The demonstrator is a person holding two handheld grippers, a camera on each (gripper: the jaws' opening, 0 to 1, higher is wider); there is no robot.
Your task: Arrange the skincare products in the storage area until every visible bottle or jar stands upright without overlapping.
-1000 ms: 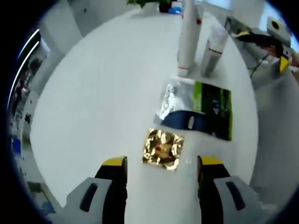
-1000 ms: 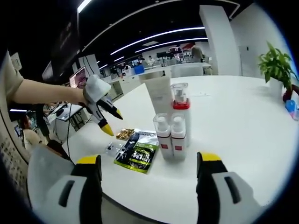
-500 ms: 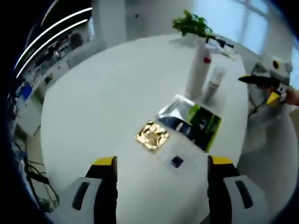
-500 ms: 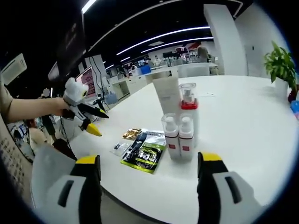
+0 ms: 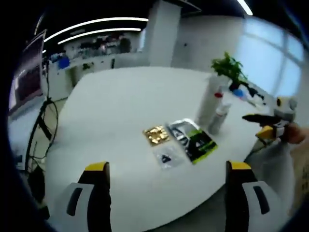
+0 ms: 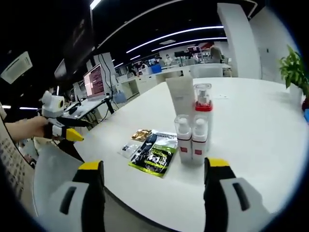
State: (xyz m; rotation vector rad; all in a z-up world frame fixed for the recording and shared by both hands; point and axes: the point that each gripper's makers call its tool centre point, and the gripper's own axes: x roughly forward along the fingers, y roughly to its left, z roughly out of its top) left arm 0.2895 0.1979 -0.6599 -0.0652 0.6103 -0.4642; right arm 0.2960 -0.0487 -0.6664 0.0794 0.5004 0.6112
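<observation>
Left tongs [image 5: 166, 193]: wide apart, empty, held off the tabletop's [image 5: 111, 111] near edge.
Right tongs [image 6: 154, 193]: wide apart, empty, off the edge.
Bottles [image 6: 193, 133]: upright cluster, touching, mid-tabletop.
Sachets [image 6: 153, 152]: flat beside the bottles, overlapping, nearer the edge.
Open room: bare white surface all around.

Wide bare table [image 6: 251, 116] surrounds the upright bottles [image 6: 193, 130] — only flat sachets [image 6: 152, 152] lie beside them.

White table [image 6: 251, 116], upright bottles [image 6: 193, 135], flat sachets [image 6: 153, 153]
</observation>
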